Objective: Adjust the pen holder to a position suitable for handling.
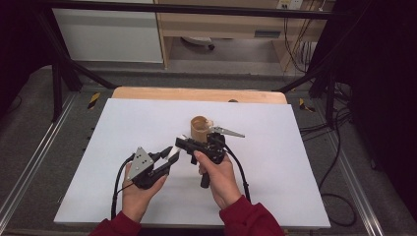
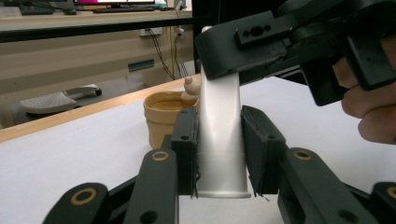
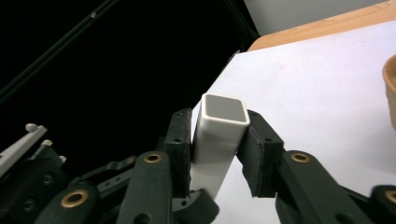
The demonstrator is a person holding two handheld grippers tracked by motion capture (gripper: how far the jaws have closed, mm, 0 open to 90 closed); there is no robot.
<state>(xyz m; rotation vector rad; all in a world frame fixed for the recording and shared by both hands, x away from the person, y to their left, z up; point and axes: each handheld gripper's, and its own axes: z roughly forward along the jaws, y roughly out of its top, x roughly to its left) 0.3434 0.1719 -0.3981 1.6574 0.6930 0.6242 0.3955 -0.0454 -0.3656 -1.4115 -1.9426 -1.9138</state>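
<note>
Both hands, in dark red sleeves, are brought in from the near edge of the white table sheet (image 1: 147, 128), and the two grippers are met over its middle. The left hand (image 1: 140, 189) is wrapped around the handle of the left gripper (image 1: 169, 158), which is angled forward and to the right, a grey three-cornered plate lying on its top. The right hand (image 1: 219, 177) is closed around the right gripper (image 1: 183, 143), which is turned across toward the left, so that its jaws cross above those of the left gripper.

A white plastic tube (image 2: 219, 140) is held between the two grippers. In the left gripper view, its smooth, glossy body is seen widening to a flattened lower end, and the left gripper's black padded jaws are pressed against either side of it. In the right gripper view, the tube's (image 3: 219, 135) square cap with rounded corners is clamped between that gripper's jaws. The jaw links are matte black, with brass-coloured pivot rings.

Just behind the grippers, a small tan pot (image 1: 200, 128) with a rolled rim stands upright on the sheet, and a pale rounded form is seen at its rim. A light wooden tabletop edge (image 1: 196, 94) is exposed beyond the sheet.
</note>
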